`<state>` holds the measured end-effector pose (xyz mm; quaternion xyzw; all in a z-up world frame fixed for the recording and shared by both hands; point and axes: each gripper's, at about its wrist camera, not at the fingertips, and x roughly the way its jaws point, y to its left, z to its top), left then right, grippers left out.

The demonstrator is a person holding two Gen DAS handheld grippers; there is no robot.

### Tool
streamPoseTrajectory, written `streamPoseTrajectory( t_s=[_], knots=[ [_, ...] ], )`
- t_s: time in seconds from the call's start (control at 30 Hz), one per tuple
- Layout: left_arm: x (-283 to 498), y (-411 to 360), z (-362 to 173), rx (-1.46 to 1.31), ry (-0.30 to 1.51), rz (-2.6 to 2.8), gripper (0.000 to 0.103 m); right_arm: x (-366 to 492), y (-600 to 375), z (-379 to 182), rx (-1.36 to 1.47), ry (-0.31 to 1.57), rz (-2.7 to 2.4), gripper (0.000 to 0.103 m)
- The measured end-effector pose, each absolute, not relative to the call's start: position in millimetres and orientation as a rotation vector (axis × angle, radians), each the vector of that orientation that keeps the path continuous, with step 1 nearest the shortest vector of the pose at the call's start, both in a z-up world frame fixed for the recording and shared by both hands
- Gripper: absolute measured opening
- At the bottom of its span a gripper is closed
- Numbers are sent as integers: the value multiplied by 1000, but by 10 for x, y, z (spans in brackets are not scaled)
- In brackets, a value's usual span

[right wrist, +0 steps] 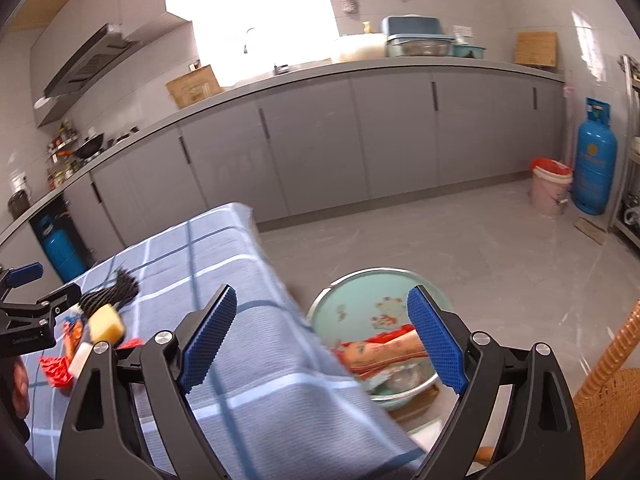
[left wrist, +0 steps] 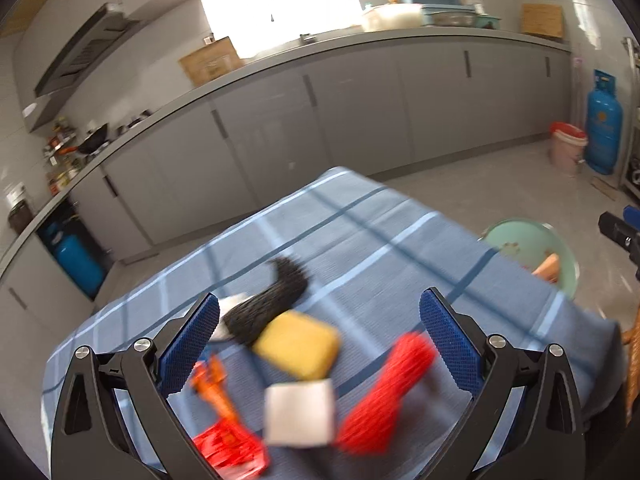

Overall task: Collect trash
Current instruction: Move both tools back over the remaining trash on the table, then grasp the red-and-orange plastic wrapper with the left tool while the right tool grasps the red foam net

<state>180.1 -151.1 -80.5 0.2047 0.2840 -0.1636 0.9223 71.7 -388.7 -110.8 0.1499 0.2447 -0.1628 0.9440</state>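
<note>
L view: my left claw (left wrist: 320,340) wide apart, empty, over counter (left wrist: 360,240) w/ yellow sponge (left wrist: 298,346), white block (left wrist: 300,414), red net (left wrist: 384,392), black net (left wrist: 276,300).
R view: my right claw (right wrist: 320,344) apart, empty, above green basin (right wrist: 360,292) w/ wrappers (right wrist: 380,354), off counter edge.

**Blue-checked bench and its load**

The bench (left wrist: 360,240) wears a blue checked cloth. Between the left hand-held gripper's (left wrist: 320,332) spread fingers lie a yellow sponge (left wrist: 298,346), a white block (left wrist: 300,414) and a red mesh bundle (left wrist: 384,392). A black mesh piece (left wrist: 272,300) lies just beyond the sponge, touching it. Orange and red wrappers (left wrist: 224,420) lie by the left finger.
</note>
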Motion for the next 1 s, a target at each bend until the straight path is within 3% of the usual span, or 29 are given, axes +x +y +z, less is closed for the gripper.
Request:
streamPoseTrajectory(
  t_s=[0.43, 0.8, 1.0],
  knots=[
    [1826, -129, -1150, 361, 683, -94, 99, 1297, -2489, -1182, 176, 657, -116, 88],
    [1959, -73, -1404, 280, 732, -145, 99, 1621, -1921, -1489, 105, 783, -83, 87],
    [2006, -100, -1593, 264, 772, -169, 99, 1637, -1936, -1587, 122, 824, -65, 77]
  ],
)
